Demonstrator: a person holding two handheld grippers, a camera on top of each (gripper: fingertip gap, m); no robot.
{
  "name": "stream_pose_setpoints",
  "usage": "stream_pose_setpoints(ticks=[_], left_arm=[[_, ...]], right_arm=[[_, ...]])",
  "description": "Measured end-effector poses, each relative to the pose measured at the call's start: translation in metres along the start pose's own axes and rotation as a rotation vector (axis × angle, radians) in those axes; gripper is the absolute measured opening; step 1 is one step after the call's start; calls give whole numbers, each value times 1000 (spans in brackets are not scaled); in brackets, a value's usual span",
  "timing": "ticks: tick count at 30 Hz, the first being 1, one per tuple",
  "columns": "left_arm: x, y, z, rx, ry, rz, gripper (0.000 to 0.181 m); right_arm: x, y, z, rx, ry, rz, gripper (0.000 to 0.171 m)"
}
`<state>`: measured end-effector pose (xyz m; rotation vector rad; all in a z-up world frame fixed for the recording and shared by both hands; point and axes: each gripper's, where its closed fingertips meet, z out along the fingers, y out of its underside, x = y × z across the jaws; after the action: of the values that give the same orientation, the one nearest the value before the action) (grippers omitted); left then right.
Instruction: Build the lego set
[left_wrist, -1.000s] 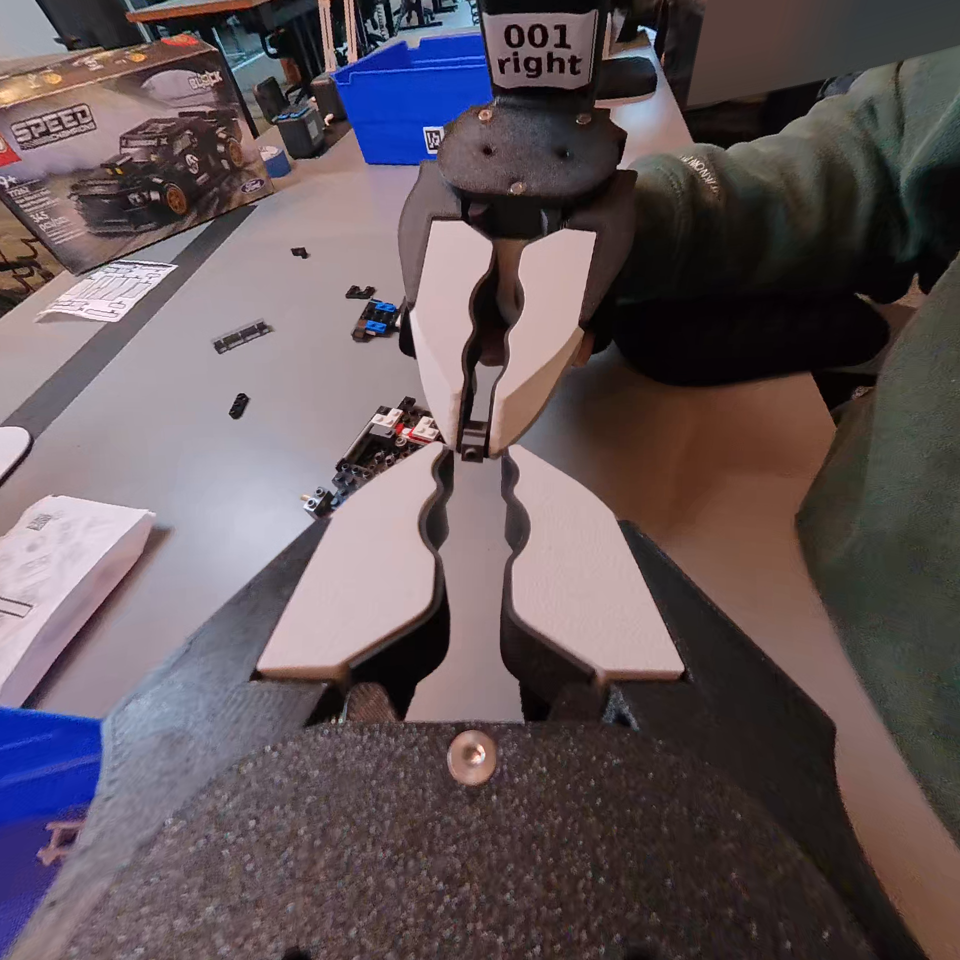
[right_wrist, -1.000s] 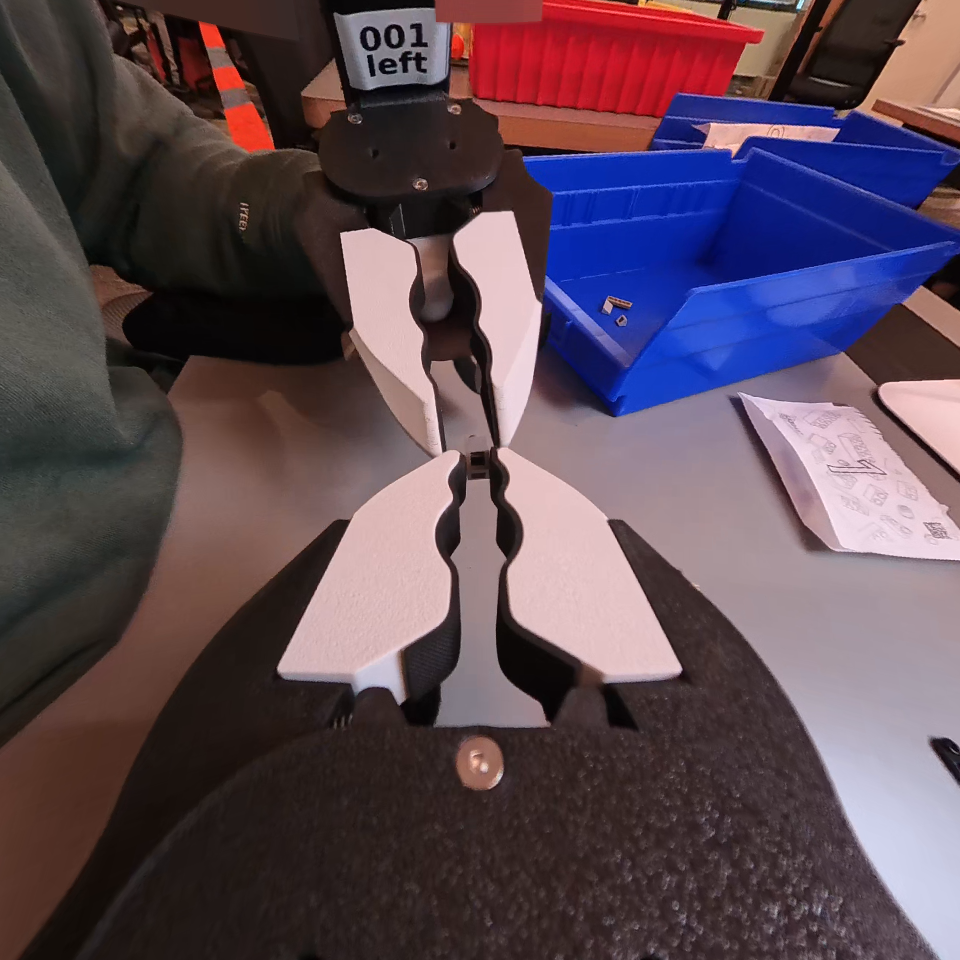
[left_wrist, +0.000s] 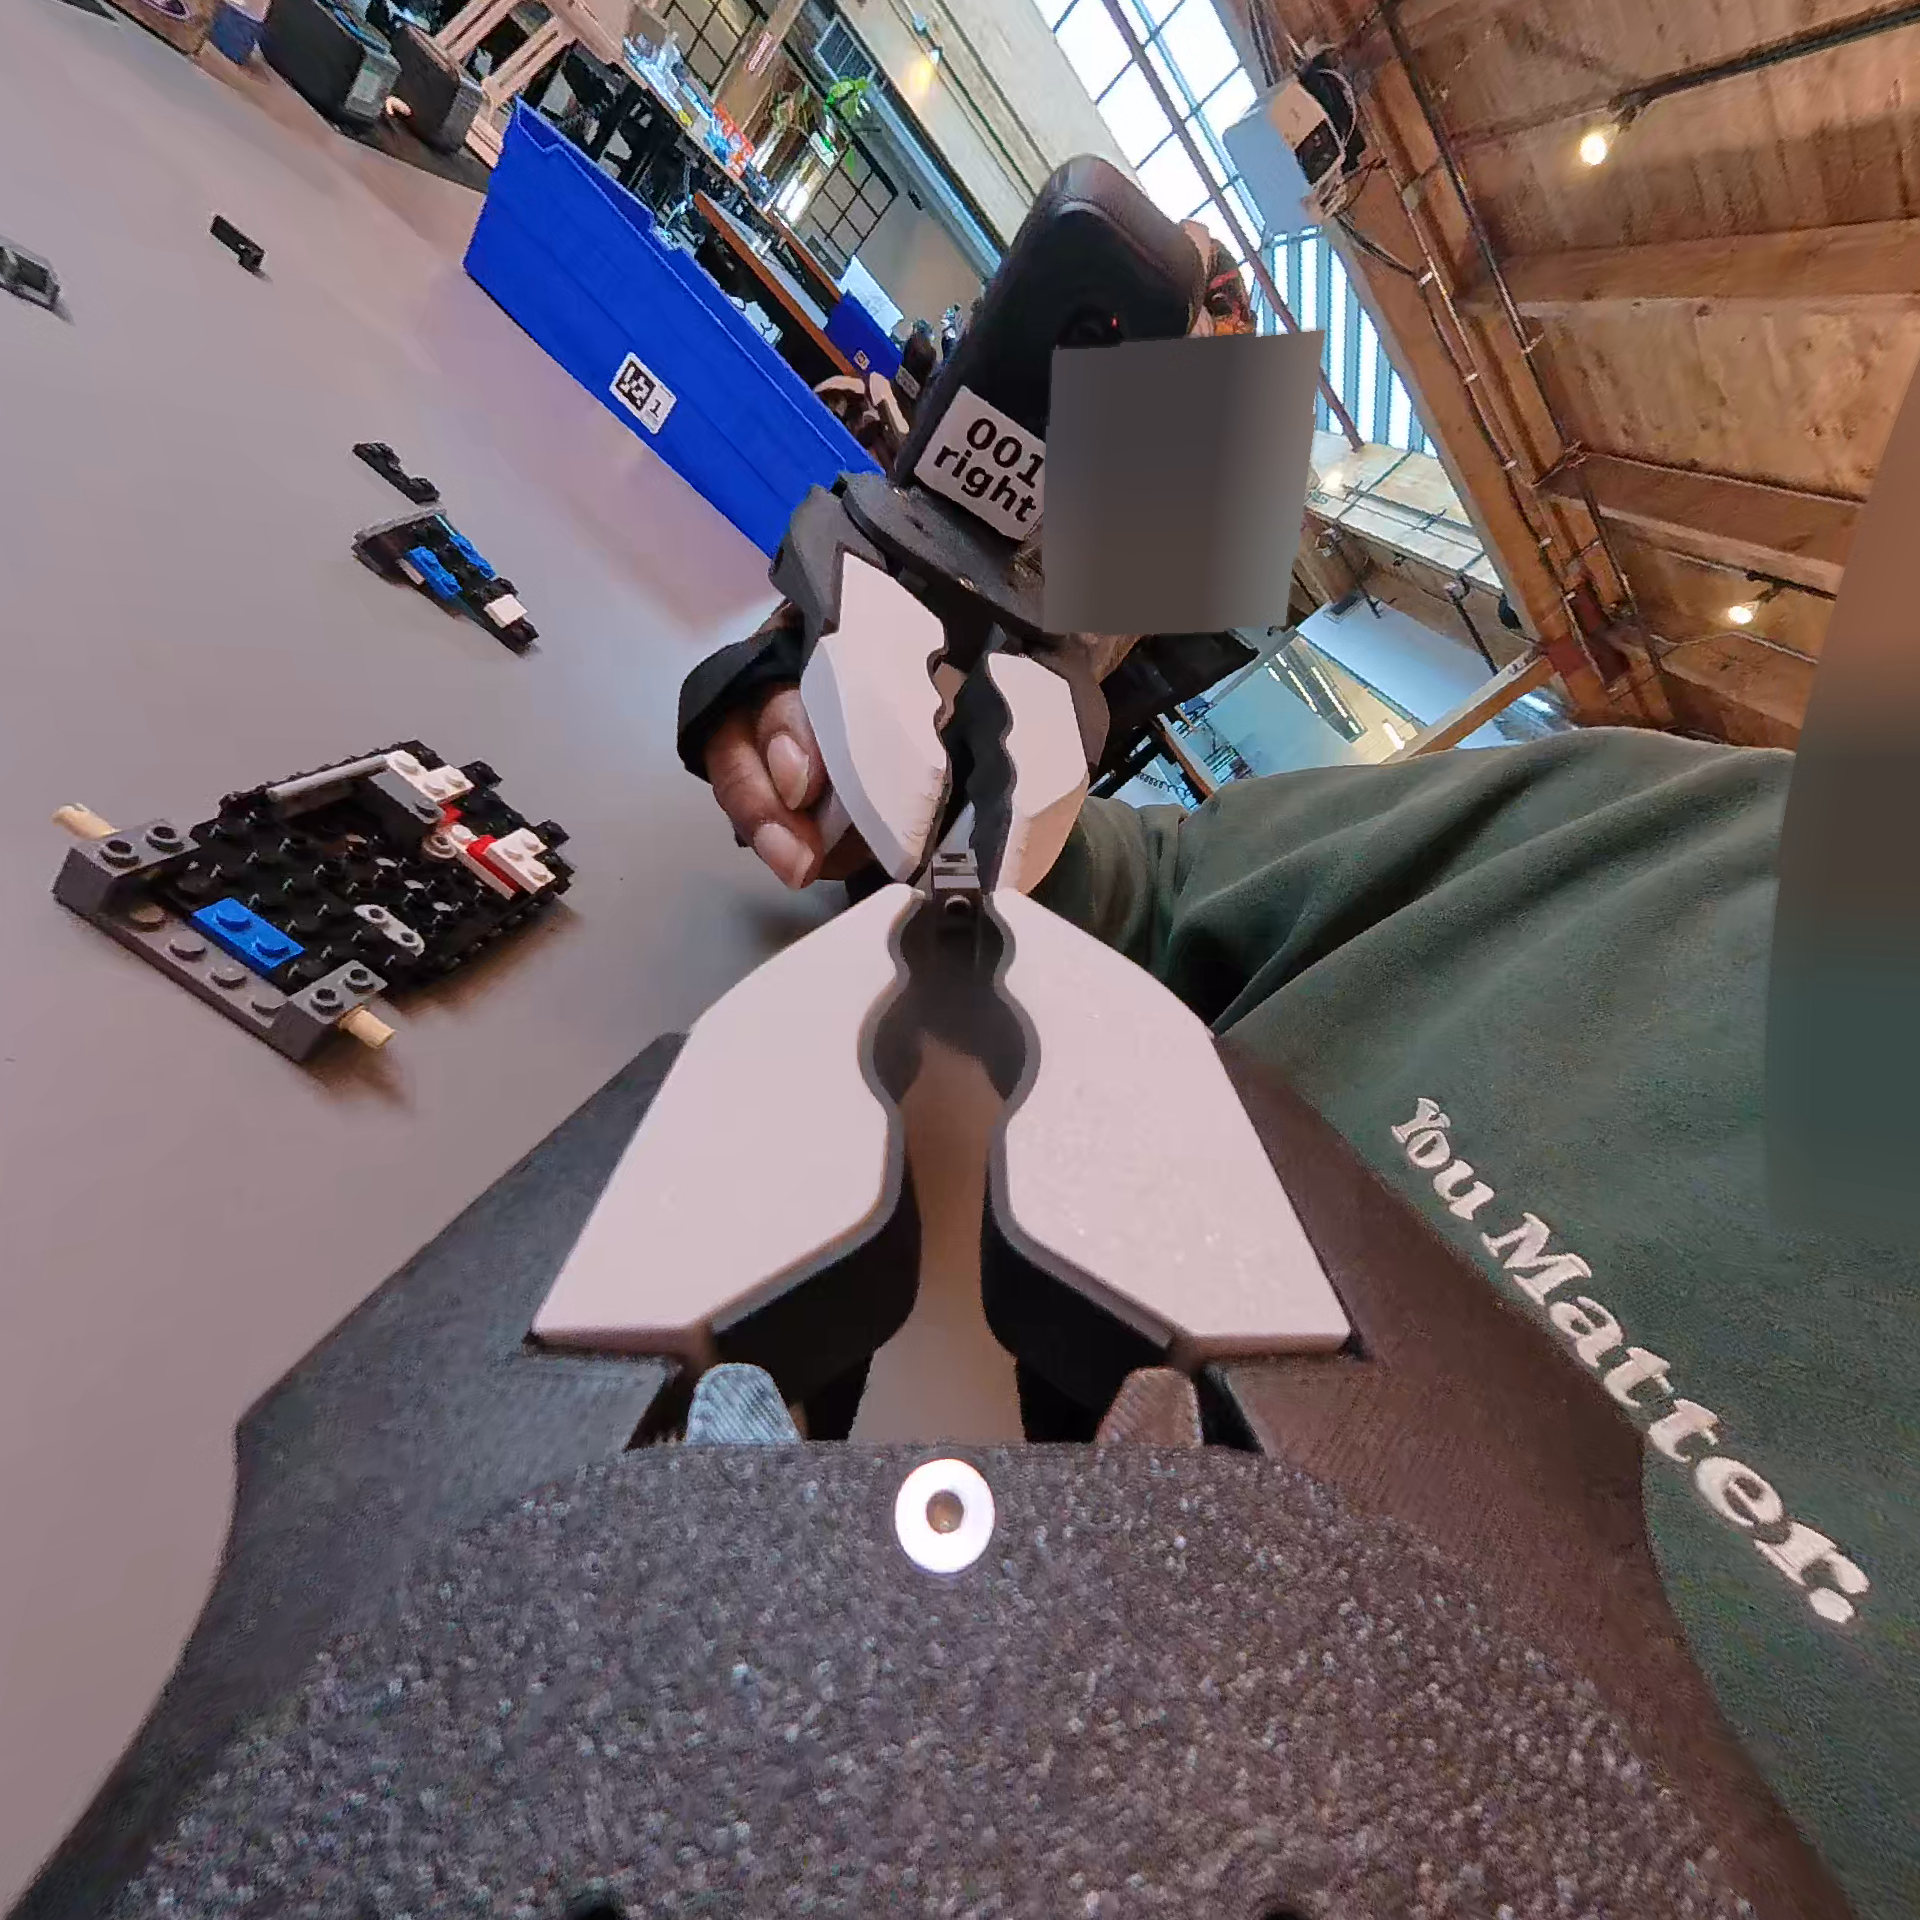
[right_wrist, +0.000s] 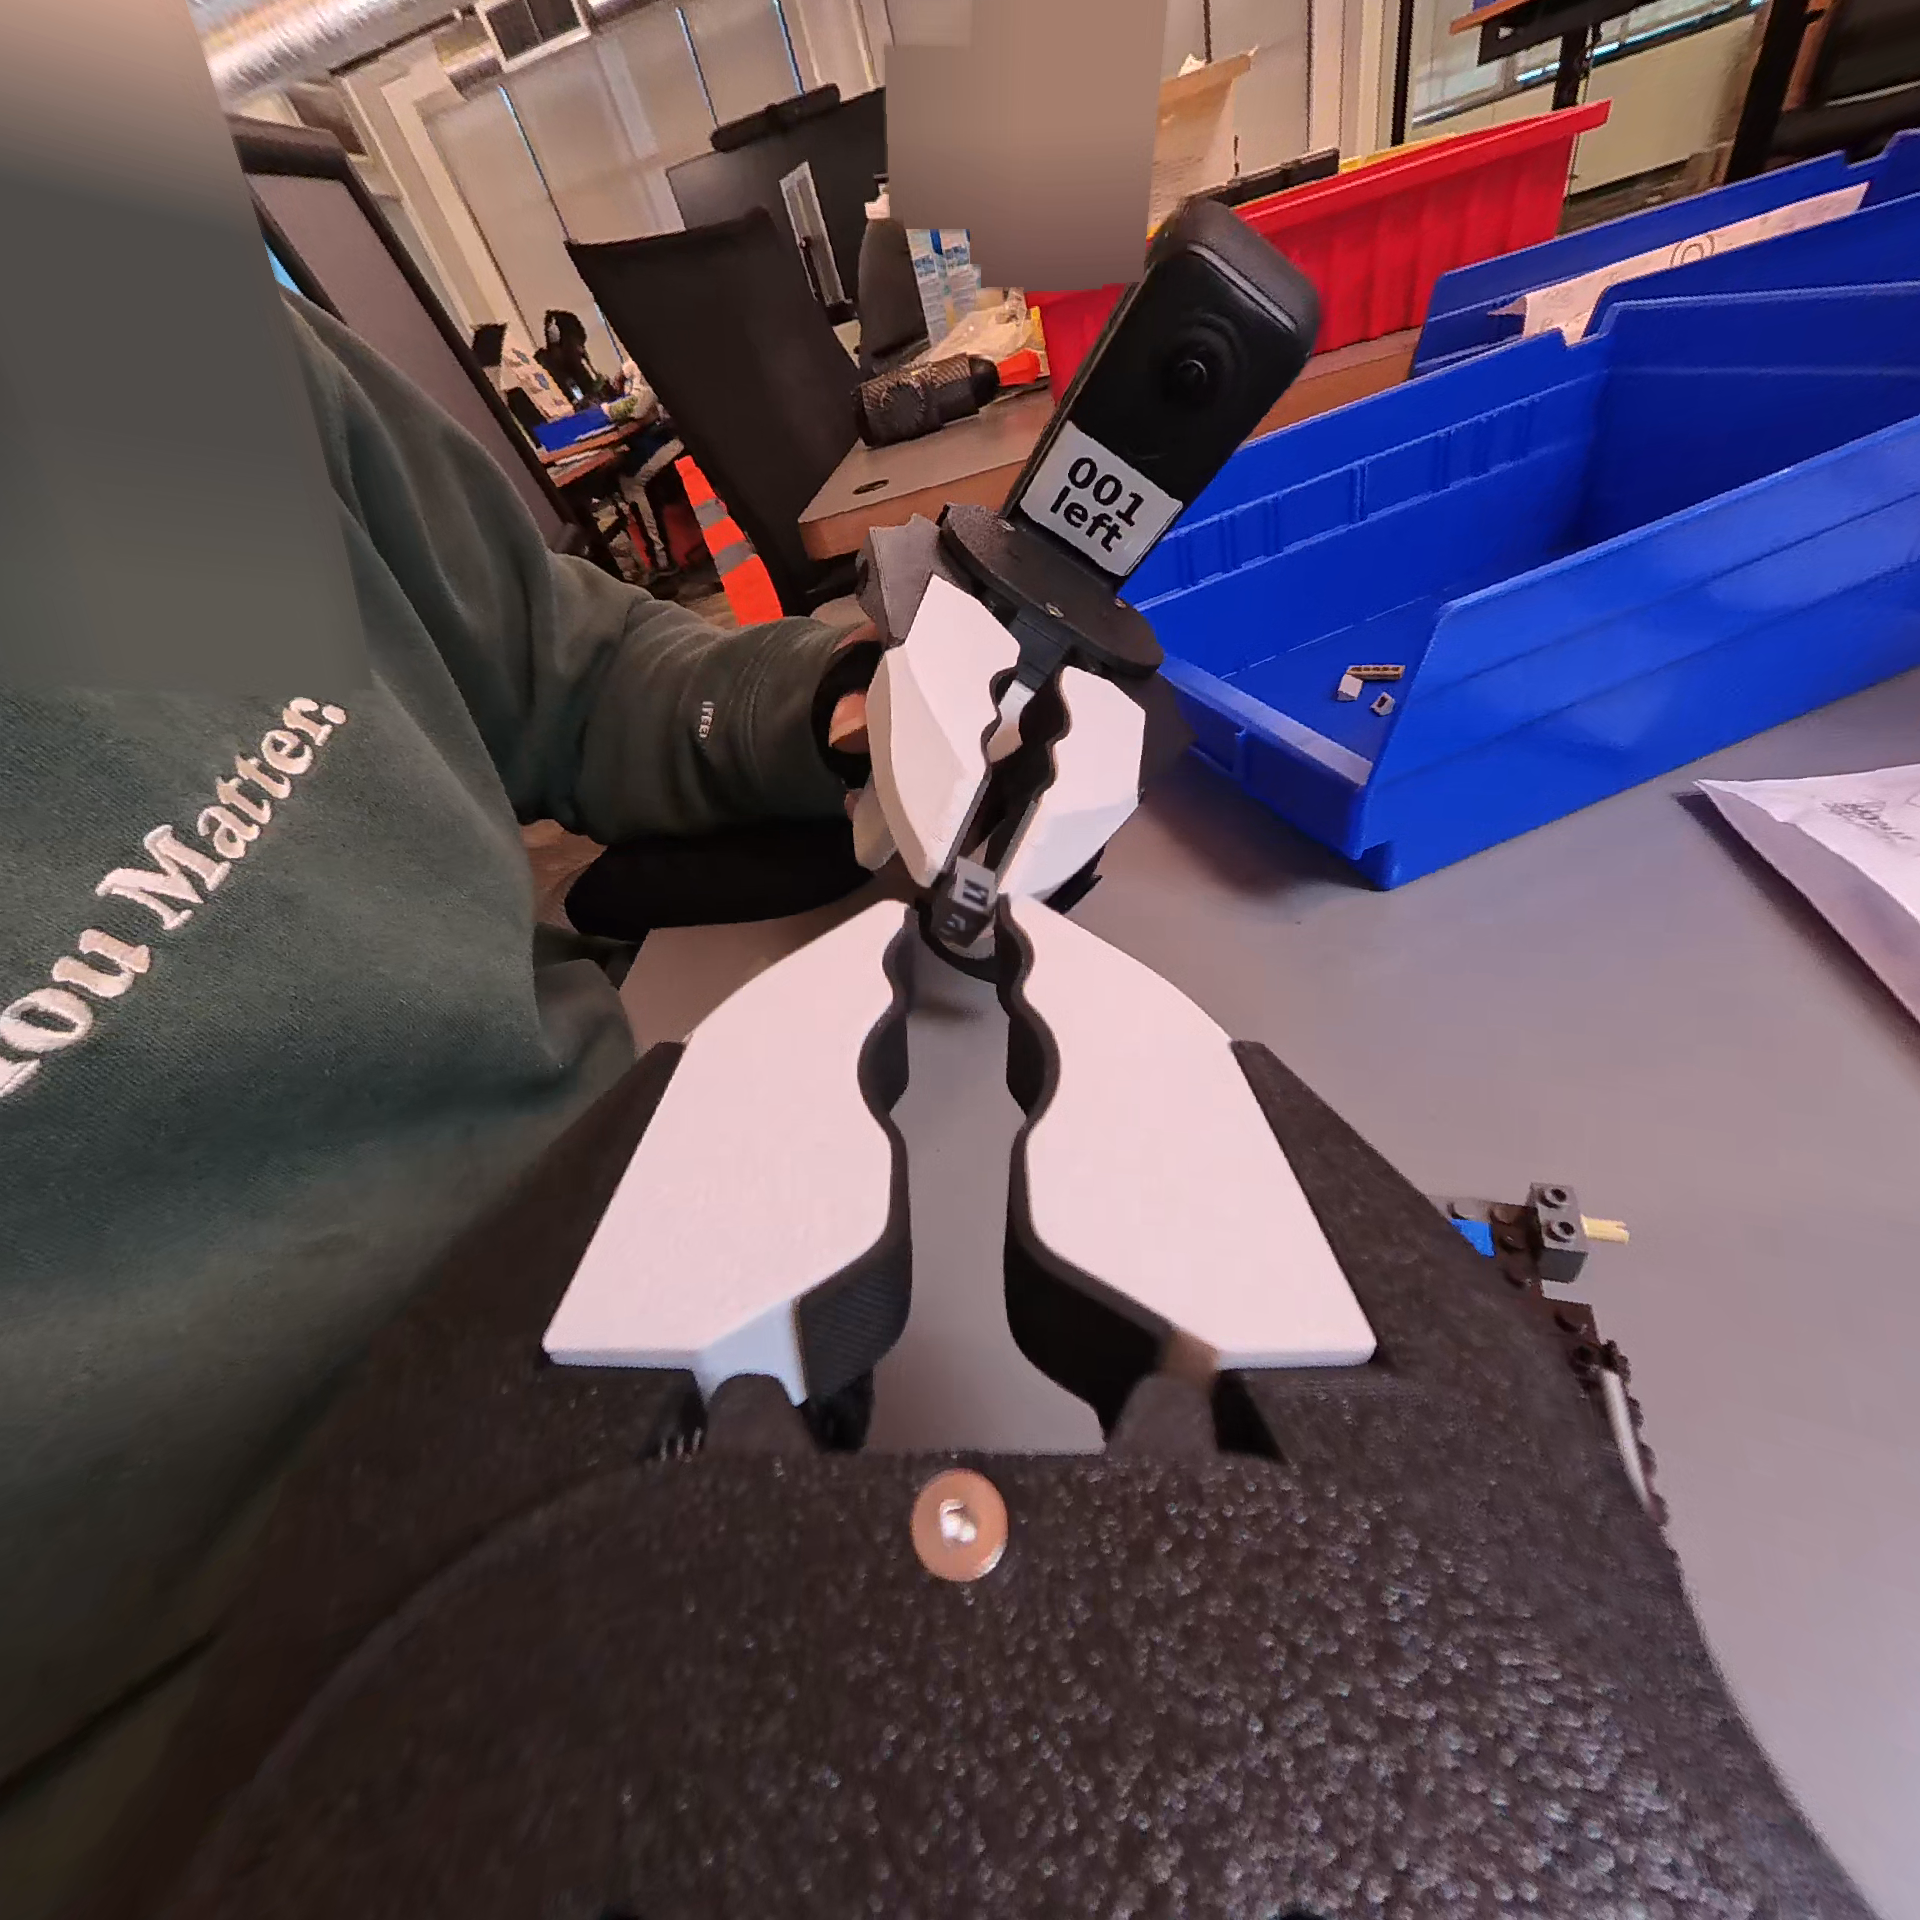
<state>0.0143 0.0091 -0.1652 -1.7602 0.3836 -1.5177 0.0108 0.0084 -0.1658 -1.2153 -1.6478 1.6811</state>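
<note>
My left gripper (left_wrist: 951, 908) and my right gripper (right_wrist: 961, 923) meet tip to tip above the grey table. Each is shut on a small dark grey brick piece, and the two pieces are pressed together. The left one's piece (left_wrist: 954, 902) sits at its tips, with the right one's piece (left_wrist: 952, 864) just beyond. In the right wrist view the right one's piece (right_wrist: 954, 923) touches the left one's piece (right_wrist: 977, 885). The right gripper (left_wrist: 961, 857) faces the left camera. The left gripper (right_wrist: 971, 878) faces the right camera. A black brick chassis (left_wrist: 312, 894) lies on the table to the left.
A blue bin (left_wrist: 644, 312) stands far on the table; another blue bin (right_wrist: 1558, 623) holds a few small parts. A small blue and black assembly (left_wrist: 447, 566) and loose black pieces (left_wrist: 395, 468) lie about. A paper sheet (right_wrist: 1829, 862) is at right. The person's green sleeve (right_wrist: 582, 675) is close. Only a small space, under 4 cm, lies between the two pairs of fingers.
Both grippers have lifted and tilted, still tip to tip on the small pieces. Both views now look up across the room, and the chassis appears larger at left.
</note>
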Motion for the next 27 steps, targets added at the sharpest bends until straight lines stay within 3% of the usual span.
stream_pose_setpoints(ticks=[9,12,14,18,20,23,27], left_arm=[[1,-3,0,-5,-95,154,7],[-2,-36,-35,160,-132,160,7],[-11,-49,-59,165,-256,248,8],[-59,-73,-117,80,-883,557,8],[-81,-66,-139,8,-1056,515,8],[-100,-47,-136,-81,-1066,419,33],[-110,-32,-118,-182,-1035,468,46]], right_arm=[[2,-5,-1,3,12,-2,8],[16,-9,-25,18,75,-15,8],[21,-16,-33,56,104,-10,8],[25,-5,-19,28,120,-13,8],[22,1,-11,3,91,-16,8],[19,8,-3,-32,74,-25,9],[18,14,1,-60,76,-31,9]])
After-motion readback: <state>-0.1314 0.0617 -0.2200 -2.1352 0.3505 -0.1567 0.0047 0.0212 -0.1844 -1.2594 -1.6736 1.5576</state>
